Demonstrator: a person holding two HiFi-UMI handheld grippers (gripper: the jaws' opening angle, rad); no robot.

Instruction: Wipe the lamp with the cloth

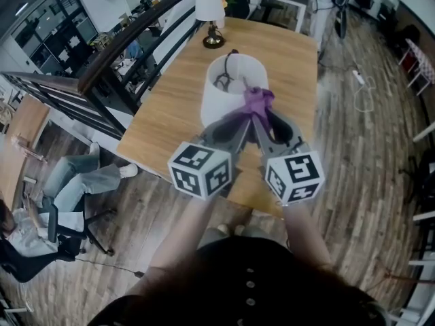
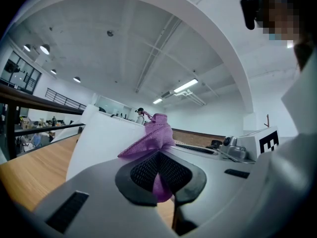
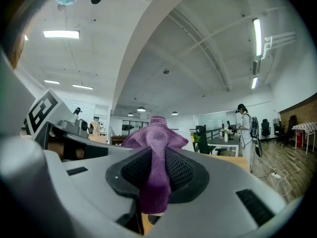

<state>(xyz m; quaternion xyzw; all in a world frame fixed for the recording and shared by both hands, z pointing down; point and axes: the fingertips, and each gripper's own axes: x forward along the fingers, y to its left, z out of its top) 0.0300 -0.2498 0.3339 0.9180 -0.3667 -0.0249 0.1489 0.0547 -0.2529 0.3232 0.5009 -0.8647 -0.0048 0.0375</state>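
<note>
On the wooden table (image 1: pixel 289 66) stand two lamps: a big white lamp (image 1: pixel 228 90) close to the person and a small lamp (image 1: pixel 211 15) at the far end. One purple cloth (image 1: pixel 257 102) is in play. Both forearms reach forward, and the two grippers meet tip to tip. The left gripper (image 2: pixel 158 168) and the right gripper (image 3: pixel 157 170) each pinch the cloth tight, and it bunches between them at the near rim of the big lamp's shade.

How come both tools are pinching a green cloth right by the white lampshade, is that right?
Not quite. The cloth is purple, not green, as the right gripper view shows. The left tool and the right tool both pinch it, right by the white lampshade.
</note>
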